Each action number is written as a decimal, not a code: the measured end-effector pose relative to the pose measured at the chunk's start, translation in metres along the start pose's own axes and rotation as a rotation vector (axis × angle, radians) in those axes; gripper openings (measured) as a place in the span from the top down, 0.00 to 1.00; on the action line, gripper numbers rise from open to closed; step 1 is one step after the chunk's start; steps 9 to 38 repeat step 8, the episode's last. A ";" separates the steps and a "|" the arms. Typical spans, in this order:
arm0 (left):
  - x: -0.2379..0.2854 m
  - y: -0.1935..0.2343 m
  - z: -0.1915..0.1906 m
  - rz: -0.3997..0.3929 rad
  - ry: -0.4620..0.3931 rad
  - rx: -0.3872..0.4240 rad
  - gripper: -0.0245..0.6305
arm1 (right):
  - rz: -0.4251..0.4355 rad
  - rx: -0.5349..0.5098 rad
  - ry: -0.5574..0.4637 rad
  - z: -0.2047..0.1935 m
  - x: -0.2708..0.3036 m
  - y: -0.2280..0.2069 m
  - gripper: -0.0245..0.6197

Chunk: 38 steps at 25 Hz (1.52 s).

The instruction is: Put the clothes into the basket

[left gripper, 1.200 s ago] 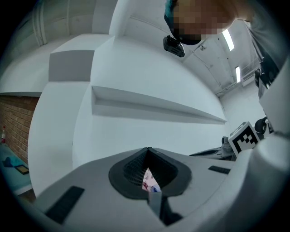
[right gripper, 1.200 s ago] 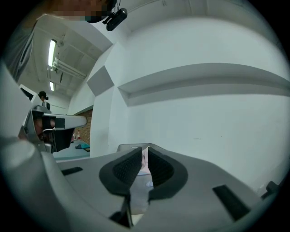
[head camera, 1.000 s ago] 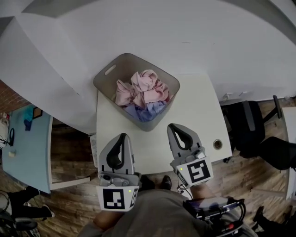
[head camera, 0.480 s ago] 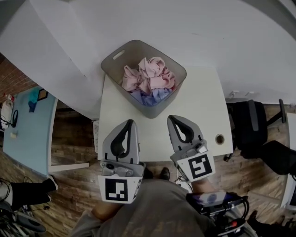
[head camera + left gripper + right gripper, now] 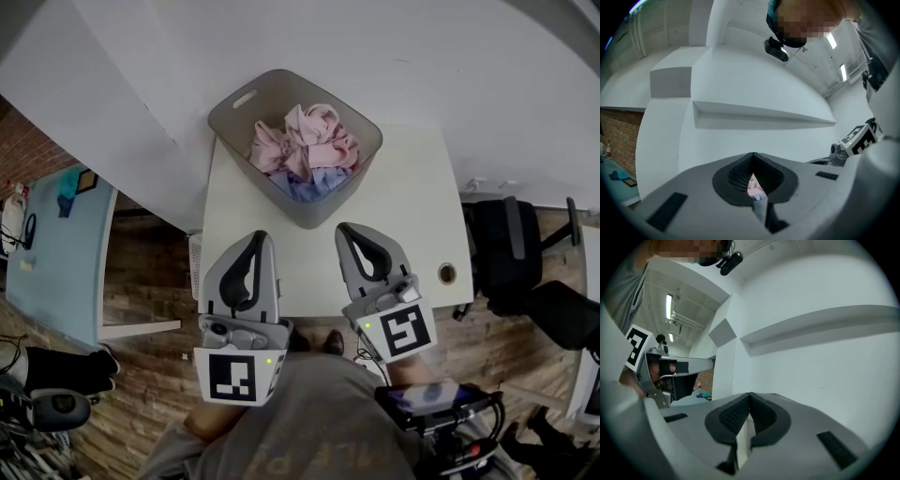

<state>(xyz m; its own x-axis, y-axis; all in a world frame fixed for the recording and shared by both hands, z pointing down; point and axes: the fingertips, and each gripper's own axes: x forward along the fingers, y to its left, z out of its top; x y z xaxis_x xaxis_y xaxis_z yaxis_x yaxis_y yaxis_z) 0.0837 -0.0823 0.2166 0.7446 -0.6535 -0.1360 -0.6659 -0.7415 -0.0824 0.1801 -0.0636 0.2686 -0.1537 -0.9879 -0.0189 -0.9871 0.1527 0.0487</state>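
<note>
- A grey basket (image 5: 228,120) stands on the white worktop (image 5: 403,216), at its far edge, close to the wall.
- The clothes (image 5: 305,142) lie inside the basket. Crumpled pink pieces are on top, and a pale blue piece (image 5: 309,186) shows under them toward the basket's near wall.
- The left gripper (image 5: 257,239) hovers on the near side of the basket, apart from it and pointing toward it. Its jaws are pressed together with nothing between them.
- The right gripper (image 5: 347,230) hangs on the same near side of the basket, also clear of it. Its jaws are likewise pressed together and empty.
- A black chair (image 5: 506,253) stands well to the right of the basket.
</note>
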 end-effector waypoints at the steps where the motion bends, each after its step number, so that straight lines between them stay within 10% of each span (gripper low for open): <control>1: 0.000 0.000 0.000 0.000 -0.002 -0.001 0.95 | 0.001 0.000 -0.003 0.000 0.000 0.001 0.95; 38: -0.005 0.002 -0.005 -0.004 0.012 -0.010 0.95 | -0.014 0.001 0.033 -0.007 -0.001 0.004 0.95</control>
